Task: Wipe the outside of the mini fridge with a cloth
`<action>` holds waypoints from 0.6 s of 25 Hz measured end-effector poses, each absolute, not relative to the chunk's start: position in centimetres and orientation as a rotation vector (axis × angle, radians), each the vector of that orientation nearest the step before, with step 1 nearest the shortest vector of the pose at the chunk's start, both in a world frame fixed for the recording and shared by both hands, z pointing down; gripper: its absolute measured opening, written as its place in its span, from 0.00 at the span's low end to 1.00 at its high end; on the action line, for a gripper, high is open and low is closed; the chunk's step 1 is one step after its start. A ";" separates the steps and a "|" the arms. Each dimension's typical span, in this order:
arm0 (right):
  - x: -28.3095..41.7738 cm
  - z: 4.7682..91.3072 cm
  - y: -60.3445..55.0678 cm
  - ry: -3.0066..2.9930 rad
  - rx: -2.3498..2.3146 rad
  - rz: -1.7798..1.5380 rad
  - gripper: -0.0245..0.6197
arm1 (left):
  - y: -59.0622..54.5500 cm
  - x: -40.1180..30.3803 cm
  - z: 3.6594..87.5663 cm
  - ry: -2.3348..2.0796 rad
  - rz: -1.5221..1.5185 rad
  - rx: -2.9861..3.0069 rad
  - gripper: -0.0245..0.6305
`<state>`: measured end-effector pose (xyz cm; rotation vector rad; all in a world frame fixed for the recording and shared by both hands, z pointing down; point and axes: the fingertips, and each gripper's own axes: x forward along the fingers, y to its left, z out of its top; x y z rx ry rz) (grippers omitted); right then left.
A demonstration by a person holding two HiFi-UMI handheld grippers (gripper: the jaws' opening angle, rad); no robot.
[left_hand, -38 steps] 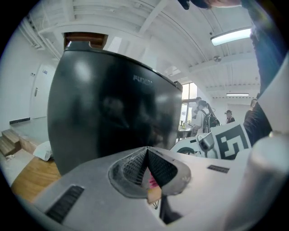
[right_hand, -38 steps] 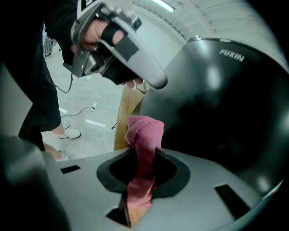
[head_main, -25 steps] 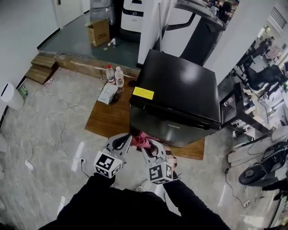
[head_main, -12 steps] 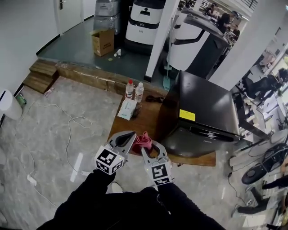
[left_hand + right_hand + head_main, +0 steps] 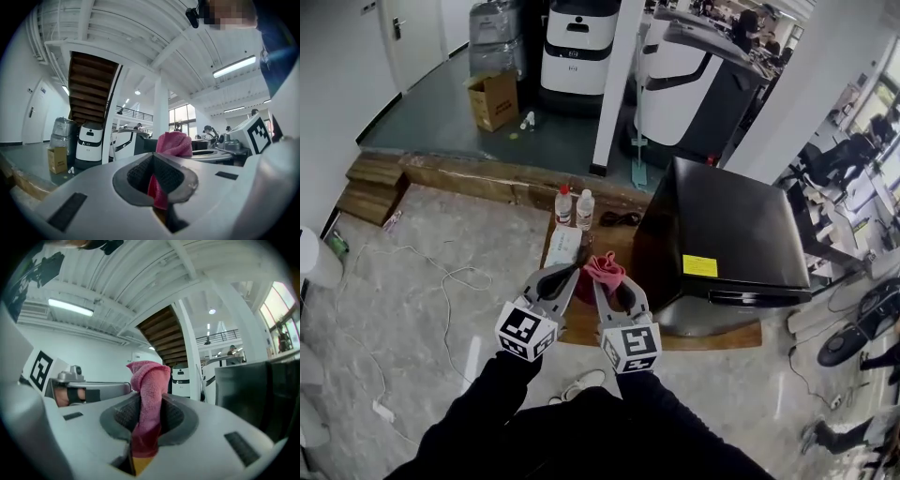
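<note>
Black sleeves (image 5: pixel 520 417) fill the lower frame. The left claw (image 5: pixel 569 273) and right claw (image 5: pixel 605 279) are pale grey with dark ribbed pads, each bearing a white cube (image 5: pixel 525 330) with black square markers.

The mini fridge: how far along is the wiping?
Done: the pink cloth is picked up, pinched by both the left gripper and the right gripper. In hand: it is held bunched in the air beside the mini fridge, not touching it. Left: seemingly all the wiping, since the cloth meets no surface of the fridge yet.
</note>
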<state>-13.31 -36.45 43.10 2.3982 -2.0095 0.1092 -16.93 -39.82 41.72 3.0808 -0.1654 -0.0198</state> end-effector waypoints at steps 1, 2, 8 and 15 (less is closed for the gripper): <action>-12.3 43.0 -37.3 -2.022 2.442 0.132 0.18 | -40.6 -16.1 41.6 -0.162 -0.014 3.091 0.04; -11.4 42.8 -38.2 -2.029 2.482 0.151 0.18 | -41.2 -15.3 41.4 -0.156 -0.005 3.102 0.04; -6.4 42.3 -42.6 -2.042 2.675 0.229 0.18 | -45.4 -10.7 40.5 -0.108 0.015 3.137 0.04; 1.1 43.7 -47.0 -1.886 3.061 0.430 0.17 | -50.6 -4.6 40.7 0.058 0.016 3.152 0.04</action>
